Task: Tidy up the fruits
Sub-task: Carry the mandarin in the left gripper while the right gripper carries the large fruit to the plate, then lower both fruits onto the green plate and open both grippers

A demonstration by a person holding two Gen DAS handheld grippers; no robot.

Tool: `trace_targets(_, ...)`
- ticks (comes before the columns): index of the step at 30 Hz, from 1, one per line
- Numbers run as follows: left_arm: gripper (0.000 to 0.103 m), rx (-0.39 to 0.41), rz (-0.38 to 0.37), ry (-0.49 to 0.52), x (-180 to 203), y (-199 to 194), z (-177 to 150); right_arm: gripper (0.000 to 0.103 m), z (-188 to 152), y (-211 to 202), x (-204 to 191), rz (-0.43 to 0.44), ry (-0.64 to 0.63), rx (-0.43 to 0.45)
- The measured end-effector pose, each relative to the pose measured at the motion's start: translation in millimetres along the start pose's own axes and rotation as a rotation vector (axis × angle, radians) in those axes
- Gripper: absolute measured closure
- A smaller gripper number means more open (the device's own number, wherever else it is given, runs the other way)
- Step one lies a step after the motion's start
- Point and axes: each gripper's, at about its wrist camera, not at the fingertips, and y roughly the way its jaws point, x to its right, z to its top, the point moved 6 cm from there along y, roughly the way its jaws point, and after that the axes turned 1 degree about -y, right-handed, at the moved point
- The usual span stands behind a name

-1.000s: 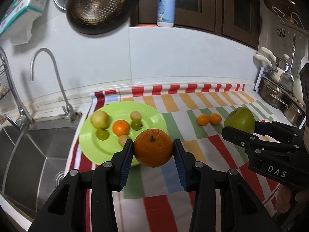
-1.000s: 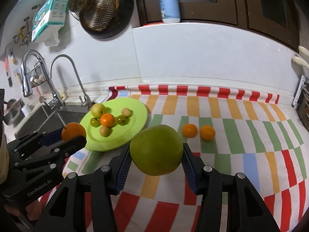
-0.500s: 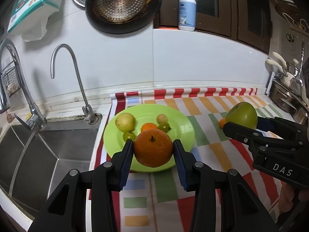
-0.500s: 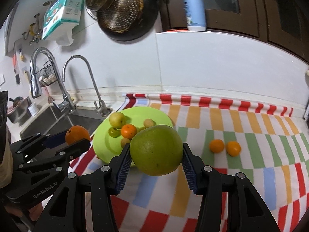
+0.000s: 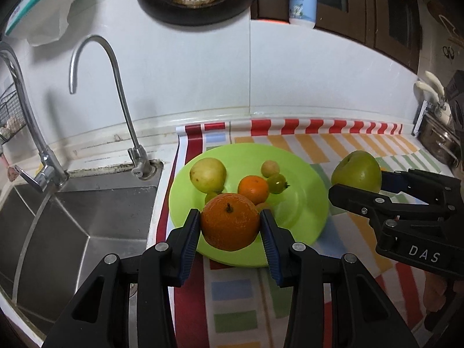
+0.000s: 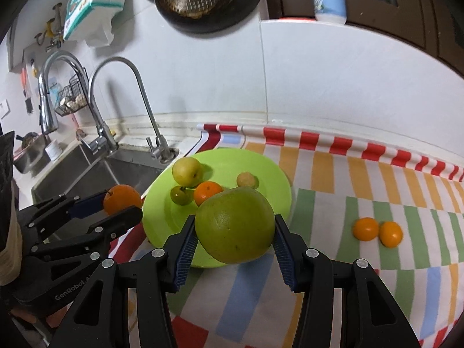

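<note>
Behind gripped orange (image 5: pixel 230 221), plate (image 5: pixel 301 203) fruits part-hidden

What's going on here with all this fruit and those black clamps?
A person is sorting fruit on a kitchen counter with two handheld grippers. The left gripper holds an orange and the right gripper holds a big green apple, both near a green plate that already has several small fruits. Two small oranges lie on the striped cloth.
</note>
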Motion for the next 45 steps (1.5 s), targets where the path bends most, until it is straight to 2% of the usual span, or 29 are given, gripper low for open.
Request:
trace_targets(14, 0.061, -0.065, -0.013, 0.006, -14, 49, -4, 0.052, 0, 57, -2, 0.011, -0.034, -0.087)
trace_targets(16, 0.059, -0.058, -0.009, -0.003, -15, 51, -3, 0.052, 0, 60, -1, 0.017, -0.033, -0.087)
trace_targets(18, 0.047, -0.039, 0.011, -0.008, -17, 48, -1, 0.050, 3, 61, -1, 0.018, -0.033, -0.078)
trace_targets(19, 0.046, -0.033, 0.020, -0.014, -19, 46, 0, 0.049, 5, 61, -1, 0.015, -0.032, -0.066)
trace_targets(20, 0.046, -0.027, 0.024, -0.018, -20, 44, 1, 0.043, 8, 58, 0, 0.013, -0.031, -0.053)
trace_targets(21, 0.046, -0.023, 0.026, -0.023, -21, 42, 1, 0.042, 11, 54, 0, 0.005, -0.029, -0.033)
trace_targets(24, 0.046, -0.012, 0.038, -0.028, -23, 35, 3, 0.042, 16, 44, 3, -0.027, -0.039, 0.000)
trace_targets(32, 0.041, 0.029, 0.040, -0.014, -10, 6, 5, 0.041, 9, 16, 15, -0.063, -0.009, 0.023)
trace_targets(39, 0.037, 0.065, 0.002, 0.006, 11, -17, 7, 0.034, -4, -15, 27, -0.113, 0.019, 0.045)
trace_targets(45, 0.033, 0.089, -0.022, 0.024, 31, -31, 10, 0.033, -12, -44, 43, -0.177, 0.057, 0.076)
